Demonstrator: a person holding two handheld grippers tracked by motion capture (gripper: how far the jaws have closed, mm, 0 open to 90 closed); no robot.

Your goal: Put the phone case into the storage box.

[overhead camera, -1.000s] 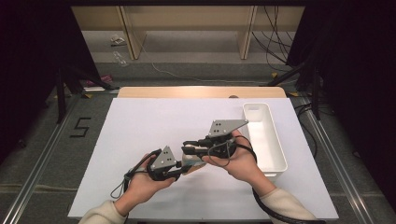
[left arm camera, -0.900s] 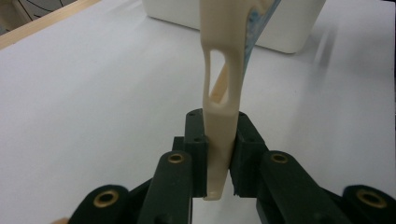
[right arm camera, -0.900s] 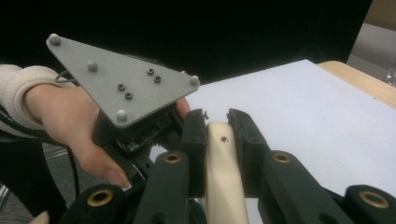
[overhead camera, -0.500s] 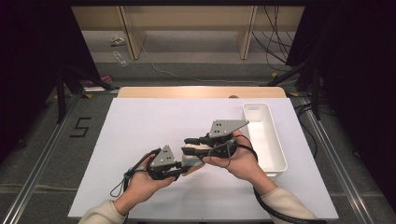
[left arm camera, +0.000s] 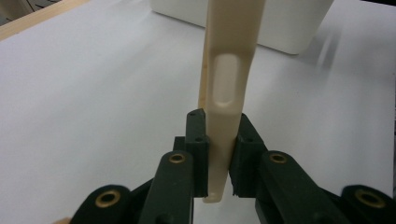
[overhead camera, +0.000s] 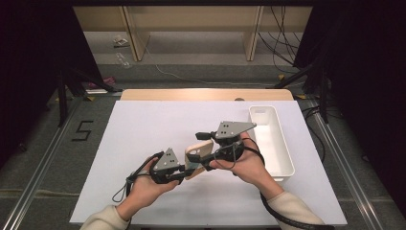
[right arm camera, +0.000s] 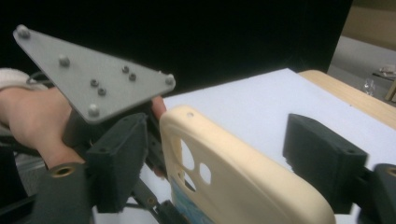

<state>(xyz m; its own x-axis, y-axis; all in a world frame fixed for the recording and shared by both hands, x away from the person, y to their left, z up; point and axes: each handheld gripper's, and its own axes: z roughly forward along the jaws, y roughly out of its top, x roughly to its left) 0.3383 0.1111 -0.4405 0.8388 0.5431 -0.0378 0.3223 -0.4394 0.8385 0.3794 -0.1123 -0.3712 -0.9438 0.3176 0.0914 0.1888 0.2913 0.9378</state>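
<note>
A cream phone case (overhead camera: 197,152) hangs above the white mat between the two hands. My left gripper (overhead camera: 187,167) is shut on its lower end; in the left gripper view both pads press the case's thin edge (left arm camera: 229,84) at my left gripper (left arm camera: 219,154). My right gripper (overhead camera: 205,148) comes in from the right. Its jaws have just been opening and now stand wide on either side of the case (right arm camera: 243,182), with a gap at each of my right gripper's (right arm camera: 219,163) pads. The left gripper's grey plate (right arm camera: 93,79) shows just behind.
A long white tray (overhead camera: 270,139) lies on the mat to the right of the hands, seen close behind the case as the tray (left arm camera: 280,23). The white mat (overhead camera: 143,124) covers the table, with a wooden strip (overhead camera: 206,94) at its far edge.
The right gripper's jaws have spread apart off the phone case. The left gripper keeps its hold, and both hands stay where they were.
</note>
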